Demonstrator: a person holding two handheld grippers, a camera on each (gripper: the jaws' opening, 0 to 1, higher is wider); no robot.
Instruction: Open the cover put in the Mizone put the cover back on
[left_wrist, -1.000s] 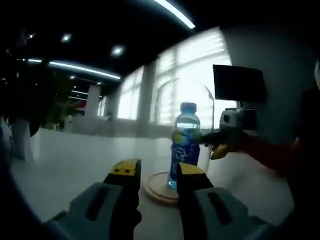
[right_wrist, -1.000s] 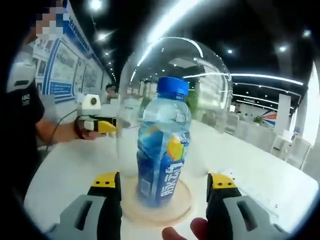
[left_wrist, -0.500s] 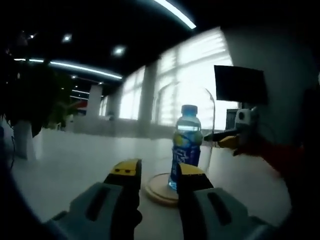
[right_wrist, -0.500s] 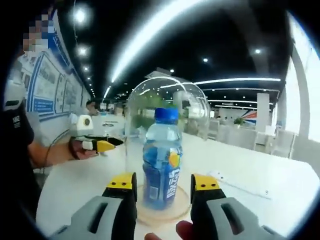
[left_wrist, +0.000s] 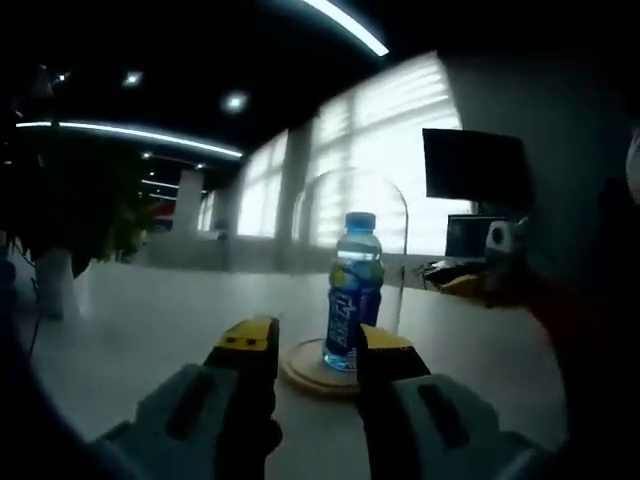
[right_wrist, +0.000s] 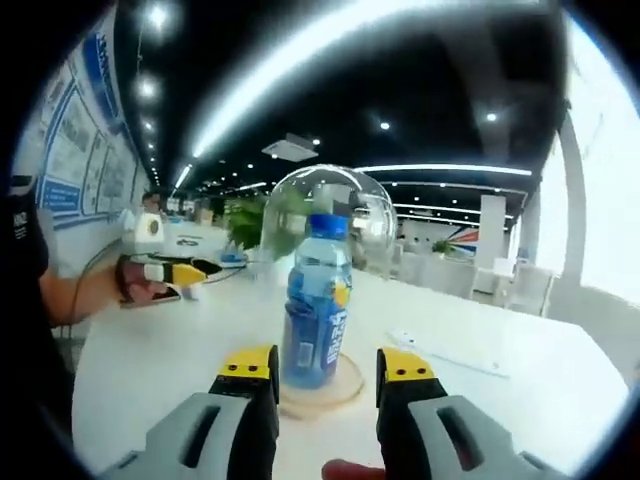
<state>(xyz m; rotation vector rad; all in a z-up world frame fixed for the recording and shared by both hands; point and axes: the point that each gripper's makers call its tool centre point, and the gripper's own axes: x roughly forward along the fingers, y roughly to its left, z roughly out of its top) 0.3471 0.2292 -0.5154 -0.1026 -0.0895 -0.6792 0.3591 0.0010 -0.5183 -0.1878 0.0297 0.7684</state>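
Office hall, dark ceiling with long light strips, bright windows behind. White round surface (right_wrist: 520, 380) carries everything. Clear glass dome cover (right_wrist: 330, 205) stands seated on its round wooden base (right_wrist: 345, 385), near the middle of the surface; also seen from the other side (left_wrist: 350, 200) with base (left_wrist: 300, 365). Mizone bottle (right_wrist: 317, 300) stands upright inside the dome on the base, blue cap up, blue label with yellow patch (left_wrist: 352, 295). Left gripper (left_wrist: 305, 345) sits low near the base, jaws empty and spread with a narrow gap; in the right gripper view it hovers at the left (right_wrist: 185, 270), well apart from the dome. Right gripper (right_wrist: 325, 365) faces the bottle, jaws spread, nothing between them, not touching dome or base. White strip-like item (right_wrist: 440, 352) lies flat on the surface right of the base.
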